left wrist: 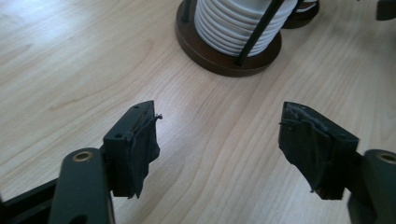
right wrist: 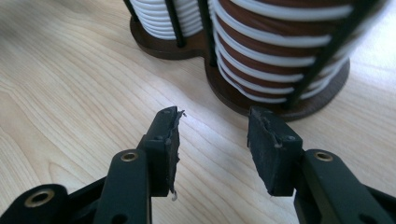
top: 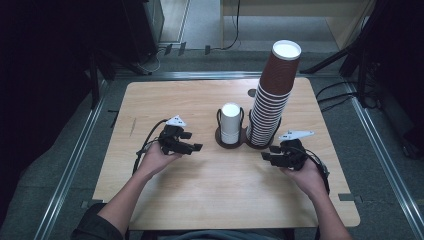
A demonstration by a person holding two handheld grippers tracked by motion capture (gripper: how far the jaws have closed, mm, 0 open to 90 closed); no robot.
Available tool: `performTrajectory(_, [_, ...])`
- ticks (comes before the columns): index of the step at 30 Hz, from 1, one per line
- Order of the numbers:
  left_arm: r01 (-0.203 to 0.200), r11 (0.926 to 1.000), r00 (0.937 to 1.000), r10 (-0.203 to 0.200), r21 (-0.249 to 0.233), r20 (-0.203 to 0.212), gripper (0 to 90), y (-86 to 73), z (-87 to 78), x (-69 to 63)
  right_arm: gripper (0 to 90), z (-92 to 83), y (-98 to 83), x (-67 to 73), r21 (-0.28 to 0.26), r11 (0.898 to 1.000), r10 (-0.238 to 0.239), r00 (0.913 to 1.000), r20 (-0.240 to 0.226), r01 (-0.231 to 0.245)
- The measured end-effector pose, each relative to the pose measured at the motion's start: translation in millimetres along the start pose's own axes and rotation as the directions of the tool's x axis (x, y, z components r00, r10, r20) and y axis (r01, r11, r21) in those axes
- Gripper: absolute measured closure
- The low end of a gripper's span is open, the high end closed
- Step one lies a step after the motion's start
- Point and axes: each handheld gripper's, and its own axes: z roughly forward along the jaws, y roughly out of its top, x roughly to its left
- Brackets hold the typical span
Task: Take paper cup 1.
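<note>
A dark double cup holder (top: 247, 143) stands in the middle of the wooden table (top: 210, 195). Its left ring holds a short stack of white cups (top: 230, 122); its right ring holds a tall, leaning stack of brown cups (top: 272, 90). My left gripper (top: 197, 147) hovers left of the holder, open, with nothing between its jaws. In the left gripper view the left gripper (left wrist: 219, 121) points at the white stack (left wrist: 233, 23) over bare wood. My right gripper (top: 265, 156) sits just in front of the brown stack, open and empty. In the right gripper view the right gripper (right wrist: 212, 123) faces the brown stack (right wrist: 280, 46).
The holder's black upright wires (right wrist: 322, 51) run along both stacks. A small round hole (top: 252, 93) marks the table behind the stacks. Metal rails (top: 75, 155) border the table on the floor, with cables (top: 340, 95) at the right.
</note>
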Motion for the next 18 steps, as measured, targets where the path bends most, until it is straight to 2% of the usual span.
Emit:
performTrajectory(1, [-0.01,0.9995,0.9998,0.01,0.031,0.017,20.2,1.4,0.8,2.0,53.9,1.1,2.3,3.5,0.0,1.0,-0.012,0.9999,0.002,0.012])
performTrajectory(3, [-0.009,0.9991,0.9997,0.008,0.043,0.023,18.2,2.9,1.6,4.1,53.9,2.8,4.4,6.8,0.0,1.0,-0.017,0.9998,-0.001,0.017])
performTrajectory(5, [-0.005,0.9995,0.9993,0.004,0.031,0.036,18.5,4.2,1.3,4.9,54.5,5.3,6.3,10.5,0.0,0.999,-0.033,0.9995,-0.001,0.033])
performTrajectory(8, [-0.016,0.9994,0.9995,0.015,0.031,0.027,22.5,6.8,0.2,4.3,55.2,7.5,8.3,14.3,0.003,0.999,-0.045,0.999,-0.001,0.045])
performTrajectory(10, [-0.013,0.9999,0.9995,0.013,0.011,0.028,24.2,9.2,-1.5,3.8,57.1,8.4,10.3,17.1,0.001,0.999,-0.051,0.9987,-0.004,0.051])
performTrajectory(11, [0.002,0.9999,0.999,-0.003,0.01,0.045,27.8,12.7,-2.6,5.5,61.3,8.3,11.9,19.2,-0.004,0.999,-0.051,0.9986,-0.011,0.051])
performTrajectory(13, [0.003,0.9999,0.9987,-0.004,0.012,0.05,27.8,14.5,-3.0,6.2,63.3,8.7,12.6,20.3,-0.004,0.998,-0.055,0.9984,-0.013,0.055])
performTrajectory(16, [-0.018,0.9998,0.9986,0.018,0.005,0.05,28.5,23.0,-4.5,5.1,70.1,12.3,15.5,26.0,0.0,0.997,-0.071,0.9972,-0.02,0.072])
performTrajectory(18, [-0.013,0.9999,0.9983,0.013,0.006,0.056,28.8,25.7,-4.5,4.6,71.9,13.5,16.5,27.5,0.002,0.997,-0.074,0.997,-0.022,0.074])
